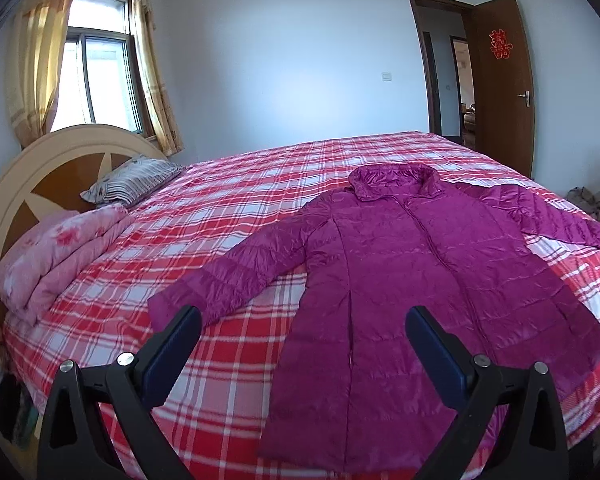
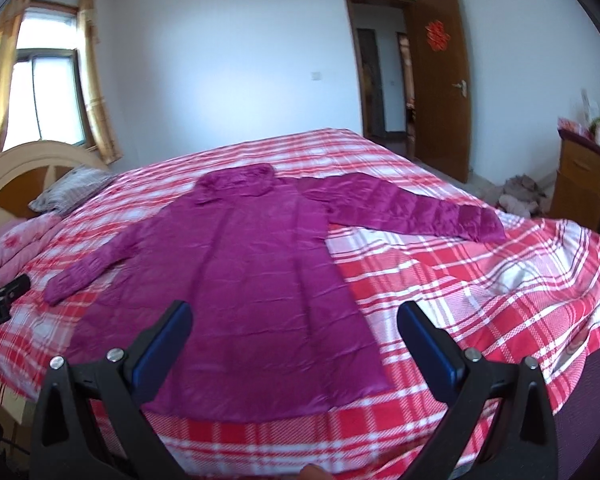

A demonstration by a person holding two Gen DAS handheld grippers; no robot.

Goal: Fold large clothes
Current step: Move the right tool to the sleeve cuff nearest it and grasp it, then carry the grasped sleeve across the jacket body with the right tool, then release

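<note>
I am hovering both grippers, left (image 1: 304,318) and right (image 2: 294,314), fingers apart and empty, over the flat coat (image 1: 400,264); next I judge a sleeve (image 1: 228,276) needs pinching and folding inward.

Coat (image 1: 400,280): magenta-purple, glossy, quilted. Bedspread (image 1: 240,200): red, pink and white plaid. Pillow (image 1: 132,180) at the headboard edge: grey-and-white stripes. Folded quilt (image 1: 60,252): pink floral. Curtains (image 1: 152,80): yellow. Door (image 1: 500,92): brown.

Coat (image 1: 412,280) on bed (image 1: 236,208) (pillow (image 1: 134,178) behind)
</note>
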